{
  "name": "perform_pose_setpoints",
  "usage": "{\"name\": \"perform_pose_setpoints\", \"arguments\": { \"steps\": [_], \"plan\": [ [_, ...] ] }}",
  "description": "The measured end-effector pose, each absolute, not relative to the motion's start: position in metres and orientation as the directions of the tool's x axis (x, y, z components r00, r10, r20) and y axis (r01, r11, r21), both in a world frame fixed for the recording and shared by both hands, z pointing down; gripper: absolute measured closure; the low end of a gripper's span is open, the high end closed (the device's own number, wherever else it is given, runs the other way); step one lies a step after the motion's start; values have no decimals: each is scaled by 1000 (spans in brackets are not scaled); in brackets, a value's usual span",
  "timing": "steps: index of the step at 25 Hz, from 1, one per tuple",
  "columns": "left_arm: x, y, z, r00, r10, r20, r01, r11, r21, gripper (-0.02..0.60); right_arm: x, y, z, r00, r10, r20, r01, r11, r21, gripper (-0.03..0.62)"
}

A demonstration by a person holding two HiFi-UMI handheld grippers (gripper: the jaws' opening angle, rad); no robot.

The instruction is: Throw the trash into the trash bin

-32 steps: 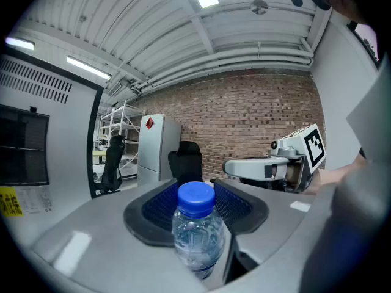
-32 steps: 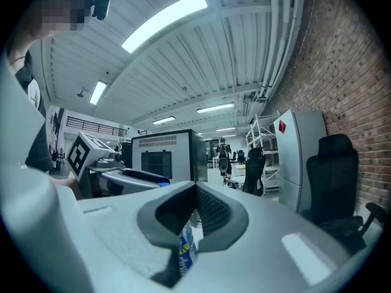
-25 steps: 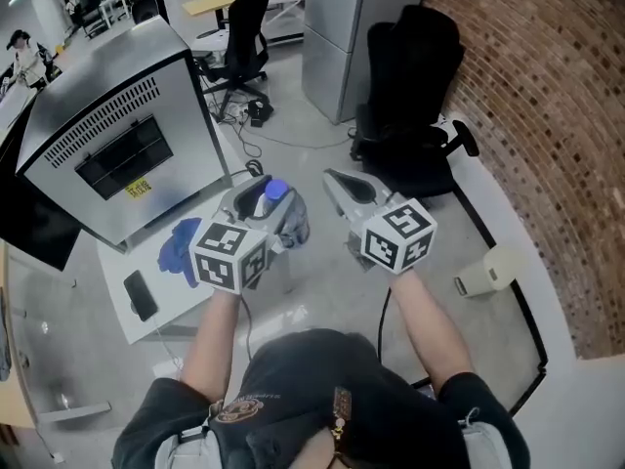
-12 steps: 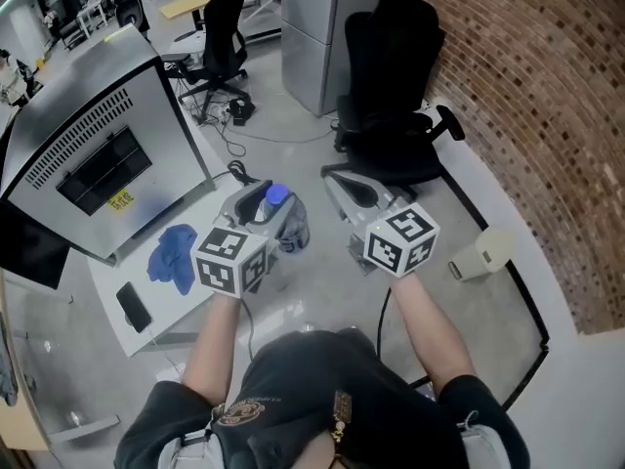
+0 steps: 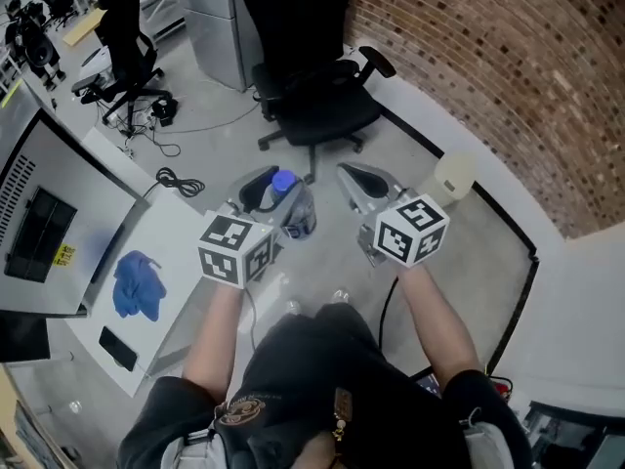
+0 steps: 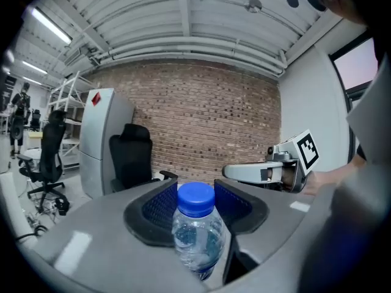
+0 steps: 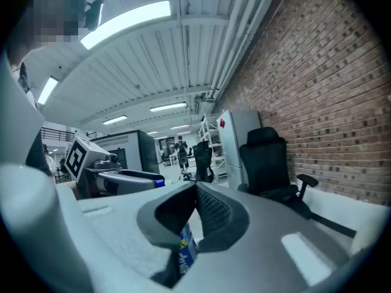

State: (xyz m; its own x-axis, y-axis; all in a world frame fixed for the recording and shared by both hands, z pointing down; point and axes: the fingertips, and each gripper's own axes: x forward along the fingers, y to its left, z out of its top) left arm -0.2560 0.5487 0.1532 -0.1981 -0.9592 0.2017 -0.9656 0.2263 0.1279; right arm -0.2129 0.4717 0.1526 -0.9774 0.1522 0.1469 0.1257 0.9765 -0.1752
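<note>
Left hand-held gripper [image 6: 195, 189] clamping one blue-capped bottle [image 6: 197, 237], right hand-held gripper [image 7: 197, 189] pinching one wrapper [image 7: 184, 250]

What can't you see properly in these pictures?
Left gripper view: the lower half of the bottle is hidden behind the body of the left hand-held gripper.
Right gripper view: only an edge of a printed scrap peeks from the right hand-held gripper.
Head view: the pale object by the brick wall is too small to identify.

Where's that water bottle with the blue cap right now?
Head view, centre-left: the water bottle is clamped in the left hand-held gripper, out before the person, with the black office chair beyond.
</note>
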Motion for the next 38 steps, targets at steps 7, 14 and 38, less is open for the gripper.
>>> {"name": "perform_pose_setpoints", "arguments": {
  "steps": [7, 14, 38],
  "plan": [
    [-200, 458, 156, 22, -979, 203, -988, 9, 152, 385, -133, 388, 155, -983, -72, 172, -103, 978, -180, 591],
    [-133, 372, 153, 191, -958, 213, -974, -159, 159, 385, -51, 313, 156, -947, -255, 195, -281, 952, -122, 591],
    [-12, 157, 174, 369, -881, 298, -929, -336, 157, 386, 92, 106, 184, -875, -450, 180, -483, 836, -260, 591]
  ]
}}
